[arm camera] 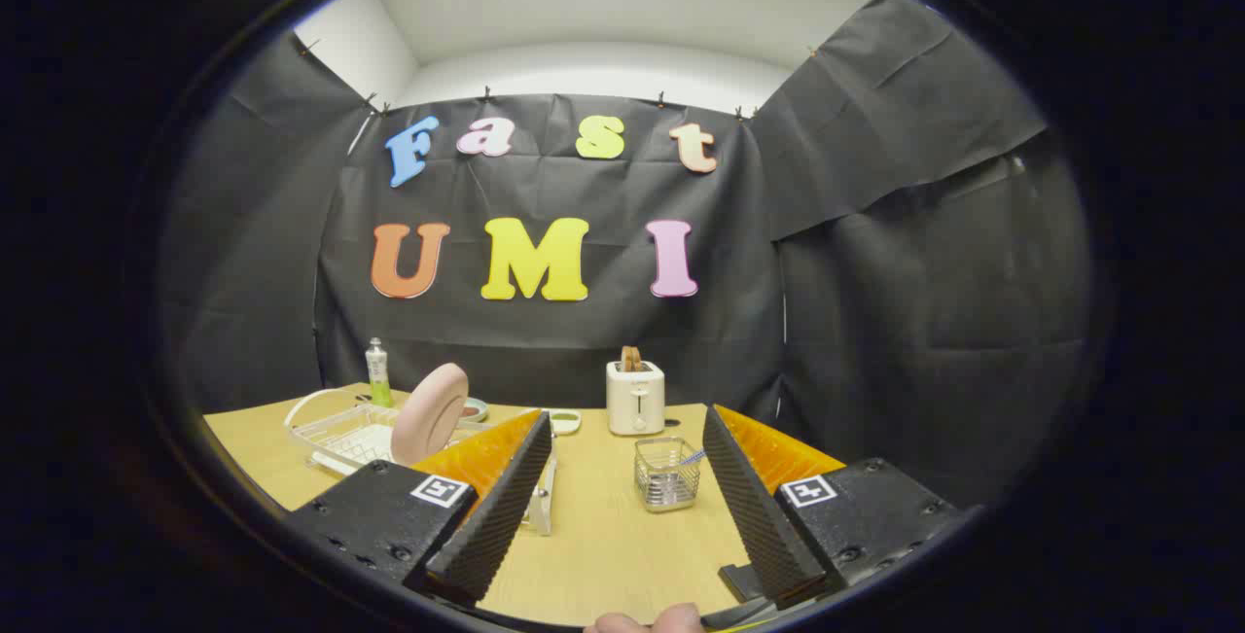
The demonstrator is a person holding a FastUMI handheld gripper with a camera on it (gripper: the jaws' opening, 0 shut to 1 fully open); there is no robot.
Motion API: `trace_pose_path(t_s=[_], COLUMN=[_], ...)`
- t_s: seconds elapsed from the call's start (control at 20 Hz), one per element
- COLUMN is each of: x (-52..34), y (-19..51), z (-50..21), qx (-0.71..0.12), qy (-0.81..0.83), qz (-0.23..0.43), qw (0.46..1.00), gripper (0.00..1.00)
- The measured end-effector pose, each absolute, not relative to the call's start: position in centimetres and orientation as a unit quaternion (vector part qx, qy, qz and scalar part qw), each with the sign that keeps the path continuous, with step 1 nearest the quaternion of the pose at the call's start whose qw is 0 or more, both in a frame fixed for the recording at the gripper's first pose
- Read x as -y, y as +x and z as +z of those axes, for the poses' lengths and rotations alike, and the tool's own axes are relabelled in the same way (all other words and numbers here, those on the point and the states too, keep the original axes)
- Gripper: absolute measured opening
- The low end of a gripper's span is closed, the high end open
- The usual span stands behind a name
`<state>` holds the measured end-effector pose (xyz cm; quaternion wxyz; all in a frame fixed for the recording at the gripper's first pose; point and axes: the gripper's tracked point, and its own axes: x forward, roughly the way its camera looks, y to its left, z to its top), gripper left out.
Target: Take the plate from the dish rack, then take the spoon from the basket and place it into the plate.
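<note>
The gripper [622, 448] hovers level above the tabletop [603, 555], fingers spread wide and holding nothing — the basket [667, 474] with the spoon [693, 458] sits between them, mid-table, while the pink plate [430, 413] stands tilted in the rack [340, 437] near the left edge.

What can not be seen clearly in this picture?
- Spoon: only a thin handle shows above the basket; its bowl is too small to see.
- Dish rack: its near end is hidden behind the open gripper.
- Small dishes behind the plate: partly hidden.
</note>
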<state>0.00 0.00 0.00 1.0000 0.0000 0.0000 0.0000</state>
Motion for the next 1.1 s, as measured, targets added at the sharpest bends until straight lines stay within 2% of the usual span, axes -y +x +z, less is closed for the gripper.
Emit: trace_pose_path(t_s=[1.1], x=[-2.1], y=[1.5], z=[-0.2], qx=[-0.036], qy=[0.016], qz=[0.020], qw=[0.999], gripper=[1.00])
